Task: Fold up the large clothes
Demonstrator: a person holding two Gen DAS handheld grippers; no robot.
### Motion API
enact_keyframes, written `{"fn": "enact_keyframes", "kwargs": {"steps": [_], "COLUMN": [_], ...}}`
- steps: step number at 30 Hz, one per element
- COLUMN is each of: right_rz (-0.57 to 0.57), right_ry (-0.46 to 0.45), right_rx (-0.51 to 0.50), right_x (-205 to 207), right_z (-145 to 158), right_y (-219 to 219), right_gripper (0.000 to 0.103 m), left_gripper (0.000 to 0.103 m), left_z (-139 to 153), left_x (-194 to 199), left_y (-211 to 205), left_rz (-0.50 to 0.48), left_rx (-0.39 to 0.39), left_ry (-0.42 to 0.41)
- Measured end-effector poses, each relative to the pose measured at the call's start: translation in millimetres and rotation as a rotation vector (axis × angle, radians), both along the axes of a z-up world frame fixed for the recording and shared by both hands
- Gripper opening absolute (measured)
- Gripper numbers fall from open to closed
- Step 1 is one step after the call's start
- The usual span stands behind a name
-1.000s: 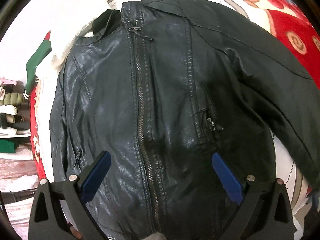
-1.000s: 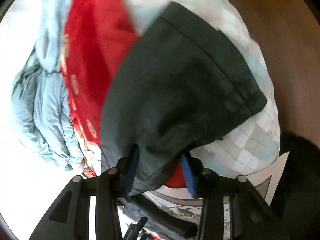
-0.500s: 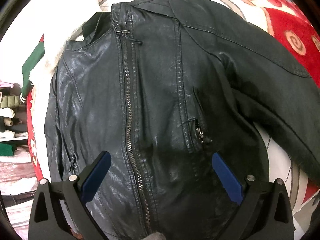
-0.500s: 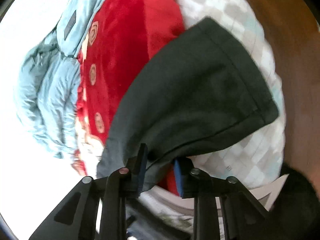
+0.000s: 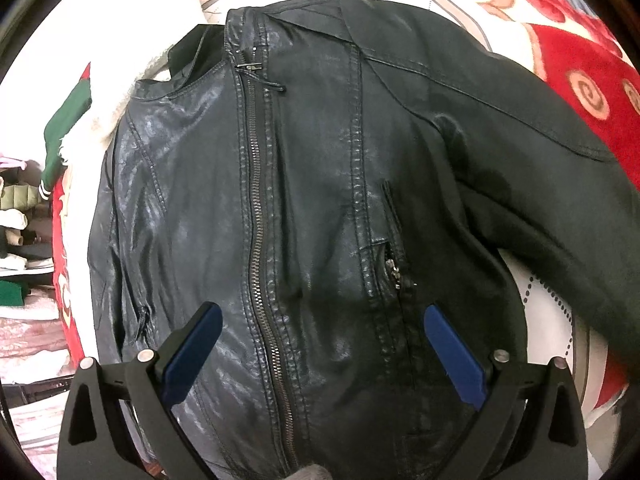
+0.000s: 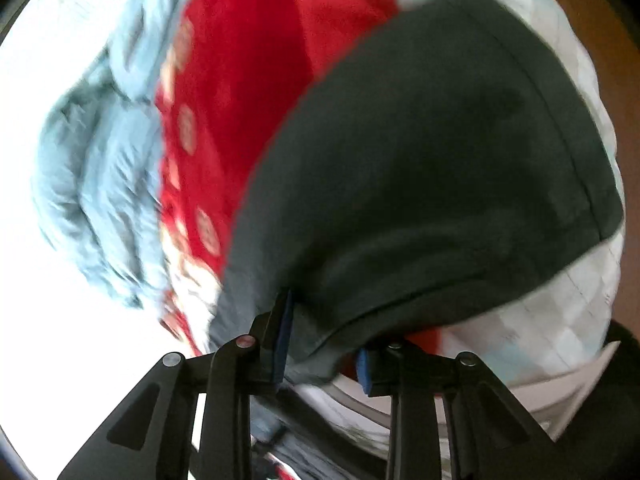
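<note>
A black leather jacket [image 5: 312, 184] lies front up on the bed, zipped, collar at the far end. Its sleeve [image 5: 560, 184] runs off to the right. My left gripper [image 5: 320, 340] is open and empty, hovering over the jacket's lower front, its blue pads either side of the zip. In the right wrist view my right gripper [image 6: 324, 344] is shut on the black sleeve [image 6: 440, 184] near its cuff and holds it lifted; the cuff end hangs forward. The view is motion-blurred.
A red and white patterned blanket [image 5: 580, 64] covers the bed. A pale blue padded garment [image 6: 100, 180] lies at the left of the right wrist view. A white fleecy item [image 5: 108, 112] and stacked clothes [image 5: 20, 216] sit left of the jacket. Brown floor [image 6: 600, 40] shows right.
My right gripper has closed further on the sleeve and swung with it, blurring the view. My left gripper stays open, shifted slightly over the jacket.
</note>
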State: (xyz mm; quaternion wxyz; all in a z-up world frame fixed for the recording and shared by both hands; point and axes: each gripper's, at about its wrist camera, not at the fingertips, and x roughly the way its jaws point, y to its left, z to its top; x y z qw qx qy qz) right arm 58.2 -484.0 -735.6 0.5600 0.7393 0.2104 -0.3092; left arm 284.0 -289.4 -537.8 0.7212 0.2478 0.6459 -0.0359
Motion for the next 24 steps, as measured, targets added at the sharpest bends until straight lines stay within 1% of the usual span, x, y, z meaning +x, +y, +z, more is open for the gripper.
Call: {"fn": "enact_keyframes", "kwargs": {"steps": [2,3,5,6,7,8,9,11,12,15,18,19,22,24], "right_rz": [0.018,0.036,0.1,0.107,0.099,0.091,0.093,0.11,0.123,0.163,0.243,0.27,0.404,0.49], "right_ry": [-0.001,0.001,0.019,0.036,0.024,0.022,0.035,0.053,0.067,0.085,0.089,0.092,0.098,0.109], "right_rx": [-0.104,-0.126,-0.094,-0.067,-0.056,-0.06,-0.08,-0.15,-0.181,-0.282,-0.382,-0.408,-0.508,-0.571], "right_x": [11.0,17.6,38.1,45.1,49.4,52.5,56.1,61.2,65.8,77.7,96.1,103.5,149.6,182.6], "right_z": [16.1,17.5,0.4,-12.0,-21.5,-23.8,-21.0,-3.5,7.4,53.9,101.6,113.4,157.2,176.6], "right_y": [-4.9,-7.2,-14.6,-17.9,-21.1,-23.7,-26.3,-27.7,-28.6,-28.9,-23.9,-19.9,3.7,24.6], "right_gripper": [0.027,0.027,0.03,0.031,0.03,0.03,0.025,0.01,0.008,0.005,0.005,0.005,0.005,0.005], "left_gripper": [0.103,0.103,0.103,0.103,0.103,0.103,0.103,0.103,0.103,0.103,0.103,0.103,0.103,0.103], "left_z": [-1.6,-4.3,-8.9,-11.5,-14.3,-15.6,-16.1,-13.0,-9.2,6.0,25.1,30.5,49.0,57.4], "left_x": [2.0,4.1,9.2,12.0,16.3,19.6,24.6,32.2,36.6,46.6,54.6,57.0,66.0,74.2], "left_y": [2.1,2.8,4.8,5.4,6.4,7.0,8.5,10.8,12.9,23.7,42.6,49.8,81.8,104.4], "left_rz": [0.003,0.008,0.017,0.024,0.033,0.038,0.048,0.062,0.069,0.097,0.129,0.142,0.192,0.228], "left_rx": [0.003,0.006,0.013,0.016,0.018,0.019,0.009,-0.006,-0.019,-0.065,-0.105,-0.113,-0.131,-0.129], "left_ry": [-0.003,-0.005,-0.008,-0.01,-0.012,-0.012,-0.01,-0.014,-0.015,-0.014,-0.019,-0.021,-0.037,-0.057]}}
